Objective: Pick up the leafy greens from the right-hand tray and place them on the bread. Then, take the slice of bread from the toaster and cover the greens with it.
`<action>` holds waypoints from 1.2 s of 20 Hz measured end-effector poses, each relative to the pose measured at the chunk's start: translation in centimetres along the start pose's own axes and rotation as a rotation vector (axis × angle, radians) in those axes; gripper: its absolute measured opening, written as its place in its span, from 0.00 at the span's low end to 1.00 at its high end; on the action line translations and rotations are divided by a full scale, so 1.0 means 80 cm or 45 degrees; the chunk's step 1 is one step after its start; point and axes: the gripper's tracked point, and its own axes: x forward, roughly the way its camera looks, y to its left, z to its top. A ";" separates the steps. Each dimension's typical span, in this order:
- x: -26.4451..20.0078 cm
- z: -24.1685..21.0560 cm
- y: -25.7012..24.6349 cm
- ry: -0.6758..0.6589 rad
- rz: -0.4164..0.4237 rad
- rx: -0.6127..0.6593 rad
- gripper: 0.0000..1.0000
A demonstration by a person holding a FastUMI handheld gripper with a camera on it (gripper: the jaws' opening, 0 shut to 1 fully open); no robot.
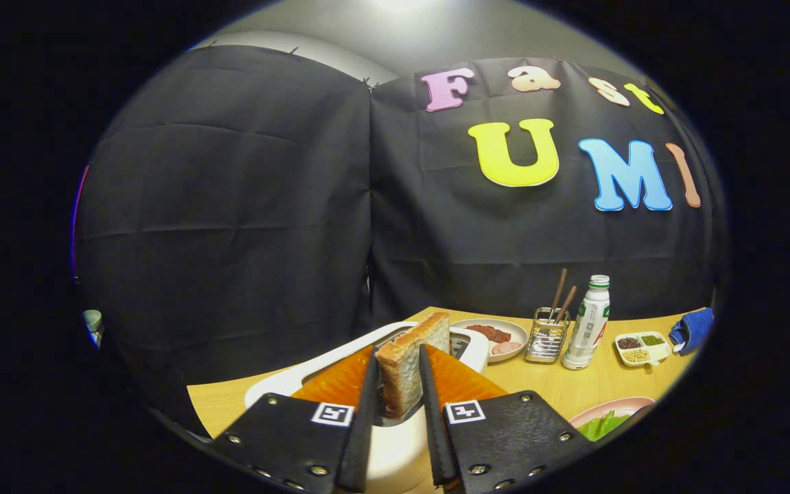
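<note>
A slice of bread [414, 360] stands upright in the slot of the white toaster [278, 384]. My gripper [398, 353] straddles it, and both black fingers [366, 405] press against its flat sides, so it is shut on the slice. The slice's lower edge sits at the slot mouth, and I cannot tell whether it has left the slot. Leafy greens [601, 425] lie on a pink plate [614, 406] to the right of the fingers, partly hidden.
Beyond the toaster on the wooden table [573, 384] are a plate of sliced meats [498, 336], a wire holder with chopsticks [547, 336], a white bottle [588, 322], a small divided dish of beans [642, 346] and a blue cloth [693, 329].
</note>
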 end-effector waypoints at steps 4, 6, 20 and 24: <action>-0.007 0.016 -0.009 -0.031 0.000 0.014 0.11; -0.014 0.031 -0.010 -0.059 0.027 0.034 0.11; -0.134 0.094 -0.145 -0.197 -0.109 0.010 0.11; -0.169 0.046 -0.223 -0.075 -0.249 -0.149 0.11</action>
